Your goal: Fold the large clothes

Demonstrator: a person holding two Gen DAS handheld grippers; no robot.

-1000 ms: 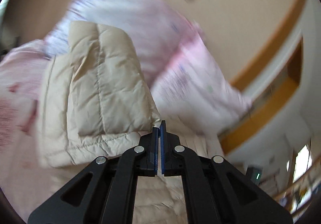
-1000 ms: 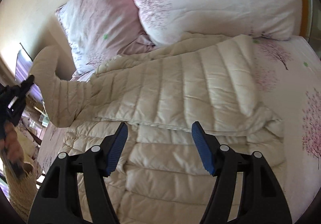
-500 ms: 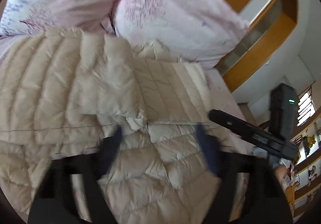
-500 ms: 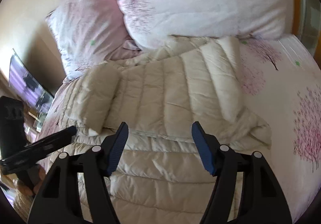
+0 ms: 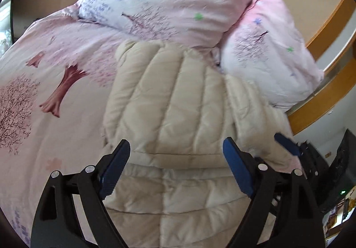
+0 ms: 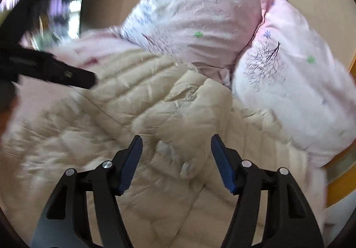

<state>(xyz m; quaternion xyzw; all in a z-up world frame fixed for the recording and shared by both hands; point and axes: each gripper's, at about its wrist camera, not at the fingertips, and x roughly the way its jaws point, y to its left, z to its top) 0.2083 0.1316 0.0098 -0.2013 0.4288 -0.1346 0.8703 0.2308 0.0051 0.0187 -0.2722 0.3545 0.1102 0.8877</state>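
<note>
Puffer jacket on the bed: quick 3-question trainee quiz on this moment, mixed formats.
1. True or false: the left gripper is clamped on the puffer jacket.
2. What lies directly behind the jacket? A) pillows B) a laundry basket C) a folded towel
3. Fill in: the bedsheet carries a printed ___ pattern.

Key: 1 false, its jaws stand wide apart above the fabric. 2 A, the pillows. 3 tree.

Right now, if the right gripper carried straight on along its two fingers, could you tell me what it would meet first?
Most likely the cream quilted down jacket: the right gripper, jaws open and just closing a little, points down at a puffy fold of it with nothing between. Depth is blurred, so contact distance is unclear.
</note>
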